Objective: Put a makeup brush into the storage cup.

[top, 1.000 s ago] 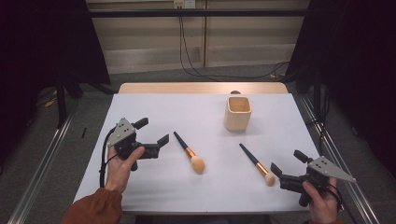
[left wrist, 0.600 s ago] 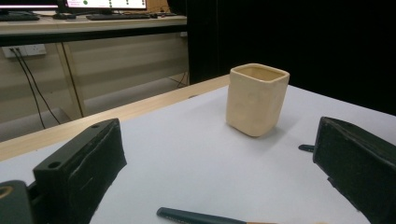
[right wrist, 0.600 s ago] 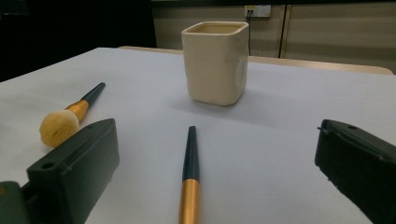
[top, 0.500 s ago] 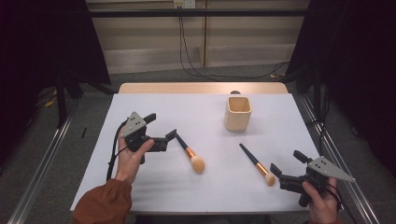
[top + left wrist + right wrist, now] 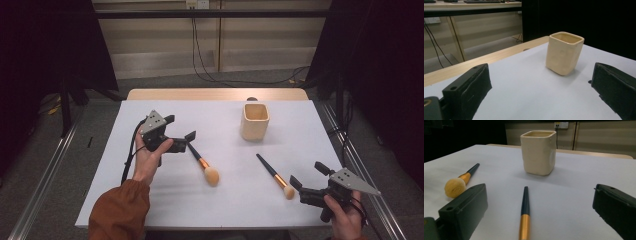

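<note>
Two makeup brushes lie on the white table (image 5: 150,200). The larger brush (image 5: 202,162) has a black handle, gold ferrule and tan round head; the slimmer brush (image 5: 274,175) lies to its right. A cream square cup (image 5: 255,121) stands upright behind them. My left gripper (image 5: 180,127) is open, just above the far handle end of the larger brush, and faces the cup (image 5: 564,52). My right gripper (image 5: 308,175) is open near the front right edge, right by the slimmer brush's head. The slim brush (image 5: 525,212) lies between its jaws, with the larger brush (image 5: 459,185) off to the left and the cup (image 5: 539,152) behind.
A wooden strip (image 5: 215,94) borders the table's far edge. Cables (image 5: 200,55) hang down the wall behind. Metal rails (image 5: 45,180) run along the floor on both sides. A cable trails from the left gripper over the table's left part.
My left gripper has moved right and a little forward, from the table's left side up to the larger brush's handle end. The right gripper, both brushes and the cup have stayed put.
</note>
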Motion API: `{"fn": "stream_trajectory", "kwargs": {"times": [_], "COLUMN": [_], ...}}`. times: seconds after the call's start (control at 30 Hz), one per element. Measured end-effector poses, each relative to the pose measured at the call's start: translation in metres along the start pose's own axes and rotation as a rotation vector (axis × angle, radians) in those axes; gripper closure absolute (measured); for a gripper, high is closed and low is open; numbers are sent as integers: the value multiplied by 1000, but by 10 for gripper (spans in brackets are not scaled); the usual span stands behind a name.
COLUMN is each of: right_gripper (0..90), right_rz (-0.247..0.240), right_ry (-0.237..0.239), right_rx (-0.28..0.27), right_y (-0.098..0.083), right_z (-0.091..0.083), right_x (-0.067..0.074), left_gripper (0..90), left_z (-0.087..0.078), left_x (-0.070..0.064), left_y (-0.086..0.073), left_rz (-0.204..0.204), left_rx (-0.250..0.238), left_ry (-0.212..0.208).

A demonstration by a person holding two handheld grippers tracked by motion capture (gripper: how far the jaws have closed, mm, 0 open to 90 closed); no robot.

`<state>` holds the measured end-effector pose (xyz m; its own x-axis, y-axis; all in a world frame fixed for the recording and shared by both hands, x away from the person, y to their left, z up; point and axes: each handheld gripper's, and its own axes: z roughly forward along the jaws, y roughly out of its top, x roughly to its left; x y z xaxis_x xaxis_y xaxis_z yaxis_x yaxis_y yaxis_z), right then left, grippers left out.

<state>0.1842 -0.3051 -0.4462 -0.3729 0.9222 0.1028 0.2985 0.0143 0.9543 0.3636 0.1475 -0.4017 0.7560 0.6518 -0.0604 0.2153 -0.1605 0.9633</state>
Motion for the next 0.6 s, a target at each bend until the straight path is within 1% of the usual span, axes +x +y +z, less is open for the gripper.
{"fn": "stream_trajectory", "kwargs": {"times": [0.03,0.1,0.13,0.23,0.33,0.37,0.43,0.47,0.53,0.6], "right_gripper": [0,0,0,0,0,0,0,0,0,0], "right_rz": [-1,-2,0,-2,-3,-3,-3,-3,-3,-4], "right_ry": [0,-1,-2,-1,-2,-1,-2,-1,1,2], "right_rx": [-1,0,1,1,4,5,5,5,4,4], "right_y": [0,0,0,0,0,0,0,-1,0,0], "right_z": [0,0,0,0,0,0,0,0,0,0], "right_x": [0,0,0,-1,-1,-1,-1,-1,-1,-1], "left_gripper": [22,22,22,22,22,22,23,23,24,27], "left_z": [2,5,6,10,13,13,14,14,14,14], "left_x": [0,-2,-3,-6,-9,-10,-11,-11,-10,-9], "left_y": [1,2,4,8,10,11,12,12,13,14], "left_rz": [8,34,41,53,78,85,113,115,119,107], "left_rx": [13,37,52,75,113,123,157,170,210,234], "left_ry": [-14,-17,-30,-54,-73,-75,-77,-75,-87,-95]}}
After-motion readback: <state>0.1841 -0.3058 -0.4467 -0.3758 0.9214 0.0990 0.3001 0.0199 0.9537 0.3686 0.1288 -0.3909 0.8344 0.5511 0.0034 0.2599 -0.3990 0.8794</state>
